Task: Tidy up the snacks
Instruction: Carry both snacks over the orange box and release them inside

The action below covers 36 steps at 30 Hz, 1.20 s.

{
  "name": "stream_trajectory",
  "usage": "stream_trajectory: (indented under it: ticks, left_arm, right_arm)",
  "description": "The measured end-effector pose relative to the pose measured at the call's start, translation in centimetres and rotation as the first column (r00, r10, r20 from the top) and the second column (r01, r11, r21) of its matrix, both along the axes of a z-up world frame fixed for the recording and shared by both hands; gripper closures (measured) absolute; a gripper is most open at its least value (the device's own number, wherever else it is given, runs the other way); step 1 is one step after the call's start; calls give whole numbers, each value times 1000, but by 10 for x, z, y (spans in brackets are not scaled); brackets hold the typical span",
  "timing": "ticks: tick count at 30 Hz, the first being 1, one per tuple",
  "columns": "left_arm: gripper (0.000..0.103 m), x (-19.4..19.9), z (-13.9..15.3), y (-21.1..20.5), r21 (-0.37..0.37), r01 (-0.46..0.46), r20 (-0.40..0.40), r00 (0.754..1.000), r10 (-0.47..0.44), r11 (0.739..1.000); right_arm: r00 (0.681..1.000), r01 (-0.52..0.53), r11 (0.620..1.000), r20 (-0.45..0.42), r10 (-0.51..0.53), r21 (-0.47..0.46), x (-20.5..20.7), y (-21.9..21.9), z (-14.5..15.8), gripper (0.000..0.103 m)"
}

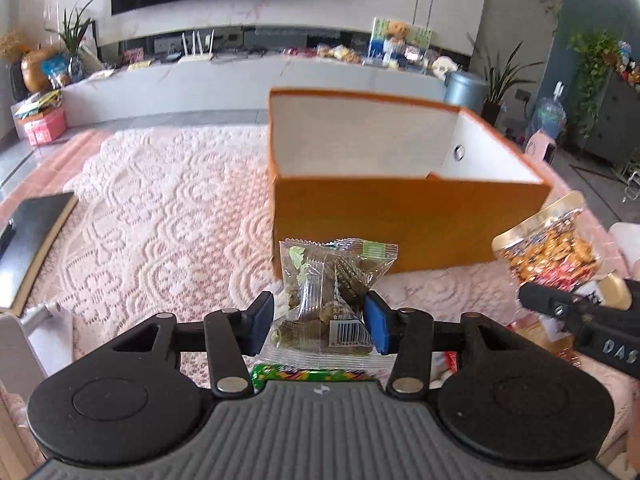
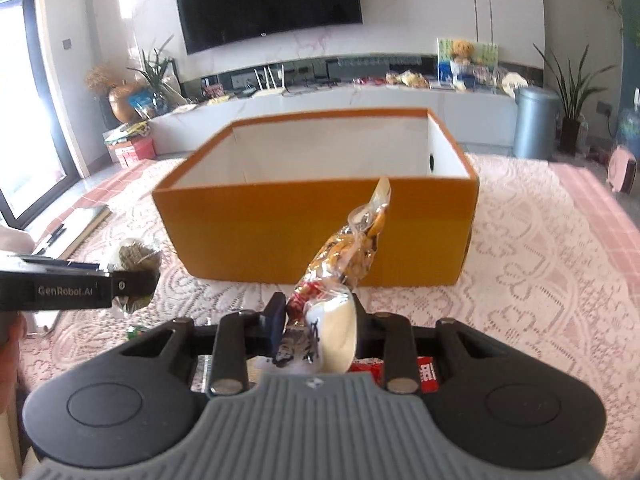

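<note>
The left gripper (image 1: pixel 319 322) pinches a clear packet of green snacks (image 1: pixel 326 292) and the right gripper (image 2: pixel 318 330) pinches a golden snack bag (image 2: pixel 344 256), both held near the open orange box (image 2: pixel 316 216) on the lace-covered bench (image 2: pixel 540 264).

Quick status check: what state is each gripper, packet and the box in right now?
Left hand-held gripper: shut on green snack packet, lifted.
Right hand-held gripper: shut on orange snack packet, lifted.
Orange box: open-topped, upright on the lace cloth, no snacks visible inside.
</note>
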State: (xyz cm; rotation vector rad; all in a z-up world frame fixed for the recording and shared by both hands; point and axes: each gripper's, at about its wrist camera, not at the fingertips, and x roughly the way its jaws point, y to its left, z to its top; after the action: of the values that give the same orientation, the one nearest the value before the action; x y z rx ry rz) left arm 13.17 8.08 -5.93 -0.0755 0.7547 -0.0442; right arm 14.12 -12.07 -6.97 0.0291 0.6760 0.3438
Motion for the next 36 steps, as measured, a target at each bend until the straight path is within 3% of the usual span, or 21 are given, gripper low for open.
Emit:
stream_trajectory:
  ticks: [8,18,27,36]
  left_arm:
    - [48,-16,40,-14,9,35,96,995,-36,999]
    - [48,-12,78,-26,39,103,181,978,-109,994]
    - [48,14,101,-40,100,130,226,963,-150,986]
    - [48,54,99,-58,165,155,193,963,-186,974]
  right_arm:
    - [998,-13,1000,54,13,7,-23,-8,27,74]
    - [989,-49,997,137,56,-54,-30,-10,71,74]
    - [979,-93,986,169,116,-138,-3,-3,109,75]
    - [981,-107,978,140,133,-181,48,9,124,79]
